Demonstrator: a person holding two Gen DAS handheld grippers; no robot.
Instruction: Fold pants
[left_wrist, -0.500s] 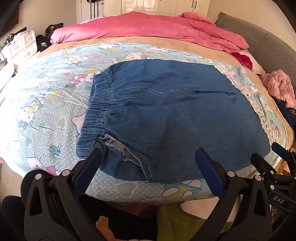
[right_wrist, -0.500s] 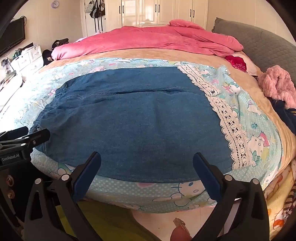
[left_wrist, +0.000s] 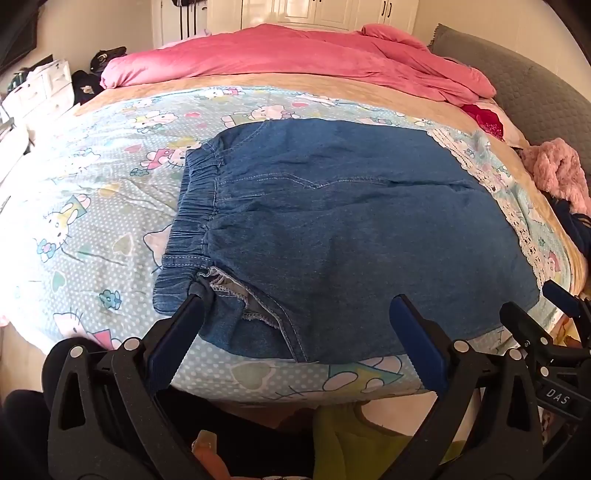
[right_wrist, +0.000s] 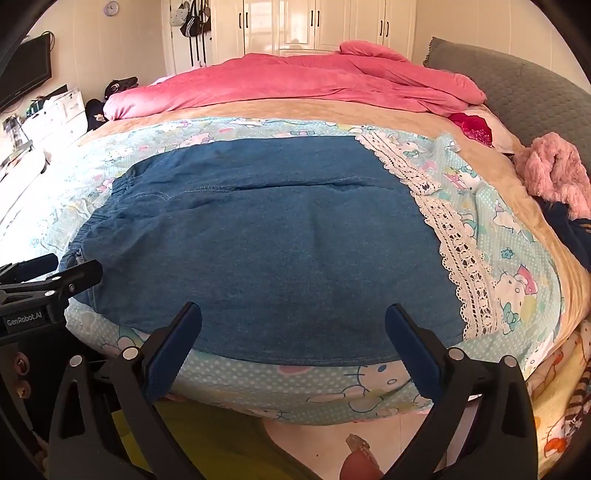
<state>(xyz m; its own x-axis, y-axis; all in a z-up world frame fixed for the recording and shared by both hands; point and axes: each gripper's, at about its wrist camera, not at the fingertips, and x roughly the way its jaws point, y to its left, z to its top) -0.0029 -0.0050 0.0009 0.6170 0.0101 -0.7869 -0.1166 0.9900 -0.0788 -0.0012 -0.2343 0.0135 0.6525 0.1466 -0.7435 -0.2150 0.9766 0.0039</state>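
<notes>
I see the denim pants (left_wrist: 332, 229) lying flat across the near part of the cartoon-print sheet (left_wrist: 92, 221), waistband (left_wrist: 192, 218) to the left, lower edge just short of the bed's near edge. My left gripper (left_wrist: 295, 306) is spread wide over the waistband corner, one fingertip touching the cloth. My right gripper (right_wrist: 293, 314) is spread wide above the near hem, pinching nothing. A lace trim (right_wrist: 458, 251) borders the pants' right side. A pink duvet (right_wrist: 295, 81) is heaped well beyond; white wardrobes (right_wrist: 314, 26) stand behind.
</notes>
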